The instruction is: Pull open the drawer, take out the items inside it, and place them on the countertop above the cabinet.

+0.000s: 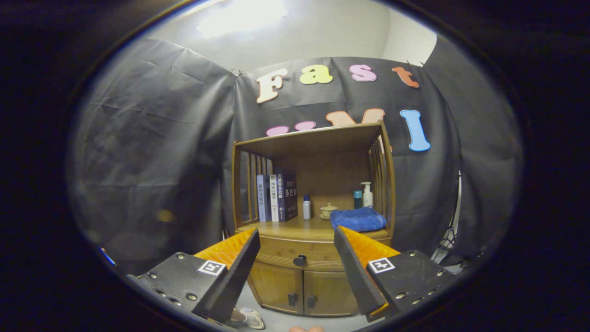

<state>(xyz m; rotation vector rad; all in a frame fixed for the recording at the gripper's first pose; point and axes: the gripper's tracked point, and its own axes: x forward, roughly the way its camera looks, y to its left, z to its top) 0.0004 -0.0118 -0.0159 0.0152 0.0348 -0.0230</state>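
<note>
Gripper (297,240) fingers spread wide, holding nothing; closed drawer (299,254) with knob (299,260) beyond them, untouched.

Gripper (297,251) held spread wide, fingers empty, well short of wooden cabinet (276,286). Drawer (281,252) shut, dark knob (299,260) seen between fingers. On countertop (295,228): 3 books (276,197) upright, small bottle (307,207), lidded cup (328,210), folded blue towel (358,218), pump bottle (367,194) behind it. 2 doors (302,295) below.

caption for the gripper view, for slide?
Open claw lined up ahead of the closed drawer's knob, wooden cabinet beyond.
</note>
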